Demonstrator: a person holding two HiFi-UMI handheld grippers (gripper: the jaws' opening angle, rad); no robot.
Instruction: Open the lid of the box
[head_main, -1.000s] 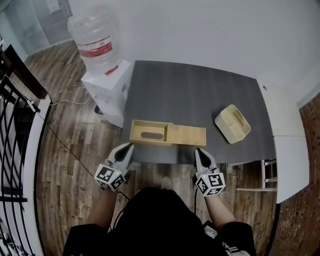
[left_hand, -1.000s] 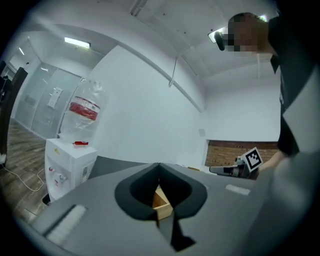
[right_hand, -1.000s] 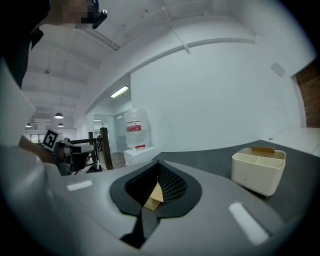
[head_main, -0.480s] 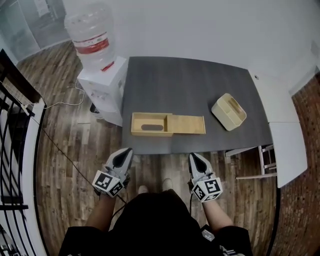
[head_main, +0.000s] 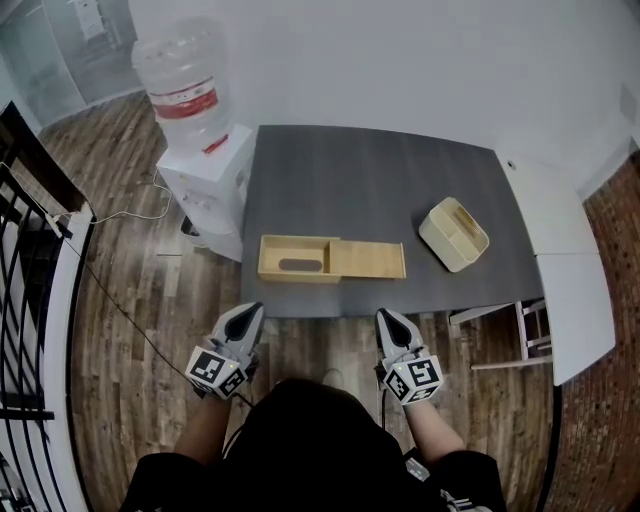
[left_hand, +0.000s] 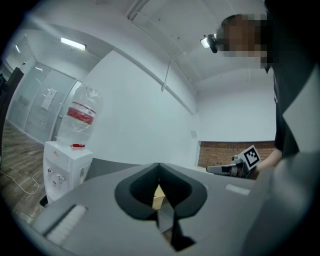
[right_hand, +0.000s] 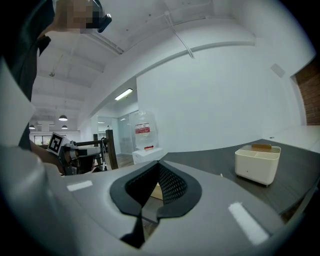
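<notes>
Left gripper (head_main: 250, 310) and right gripper (head_main: 386, 317) are closed and empty, short of the table (head_main: 380, 180). The box (head_main: 296, 258) lid (head_main: 368, 260) looks partly slid out. Next move: reach forward and open the jaws.

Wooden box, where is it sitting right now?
In the head view the wooden box lies along the near edge of the dark table, toward its left side, with the cream caddy off to its right.

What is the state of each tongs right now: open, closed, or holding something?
Left tongs: closed, holding nothing.
Right tongs: closed, holding nothing.
</notes>
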